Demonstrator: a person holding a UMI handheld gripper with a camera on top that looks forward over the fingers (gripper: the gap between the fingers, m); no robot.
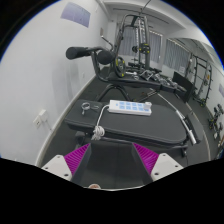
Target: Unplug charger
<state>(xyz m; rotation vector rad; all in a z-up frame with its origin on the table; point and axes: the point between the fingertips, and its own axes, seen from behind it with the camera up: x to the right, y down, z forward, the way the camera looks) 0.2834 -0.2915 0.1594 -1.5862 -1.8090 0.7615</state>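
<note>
A white power strip [128,106] lies on a dark flat surface [150,128] beyond my fingers. A small white plug-like piece [100,131] lies nearer to me, just ahead of the left finger, and a thin cable runs from it toward the strip. A dark cable [168,120] leaves the strip to the right. My gripper [112,163] is open, with the magenta pads [76,160] spread wide and nothing held between them. It is short of the strip and touches nothing.
This is a gym room. A weight machine [135,45] stands at the back, with a black saddle or handle [85,52] to its left. A white wall with a socket plate [40,120] is at the left. Dark benches [185,90] stand at the right.
</note>
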